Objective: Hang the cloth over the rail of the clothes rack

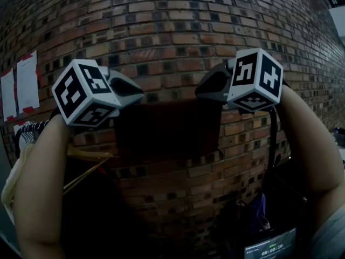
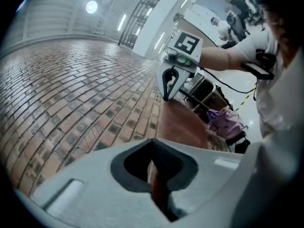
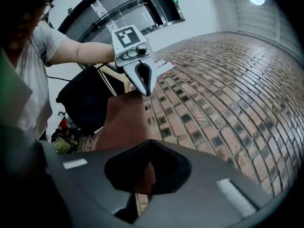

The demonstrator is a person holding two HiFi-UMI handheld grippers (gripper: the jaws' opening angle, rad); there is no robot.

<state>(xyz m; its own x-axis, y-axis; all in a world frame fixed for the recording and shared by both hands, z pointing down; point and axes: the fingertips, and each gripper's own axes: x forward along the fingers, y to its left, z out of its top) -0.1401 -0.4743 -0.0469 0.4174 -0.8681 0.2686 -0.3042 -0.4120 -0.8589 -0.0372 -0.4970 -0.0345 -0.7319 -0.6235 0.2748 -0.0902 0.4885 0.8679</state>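
A dark brown cloth (image 1: pixel 167 131) hangs spread flat in front of a brick wall, held up by its two top corners. My left gripper (image 1: pixel 140 97) is shut on the top left corner and my right gripper (image 1: pixel 199 93) is shut on the top right corner. In the left gripper view the cloth (image 2: pixel 183 122) runs from my pinched jaws (image 2: pixel 159 186) across to the right gripper (image 2: pixel 167 95). The right gripper view mirrors this: cloth (image 3: pixel 126 122) stretches from the closed jaws (image 3: pixel 142 182) to the left gripper (image 3: pixel 145 90).
The brick wall (image 1: pixel 172 26) fills the background. At the left edge stands a clothes rack with hangers (image 1: pixel 29 129) and a wooden hanger (image 1: pixel 86 163) over dark garments. Papers (image 1: pixel 27 82) are pinned to the wall. A purple bag (image 2: pixel 225 122) and a screen (image 1: pixel 269 247) lie low on the right.
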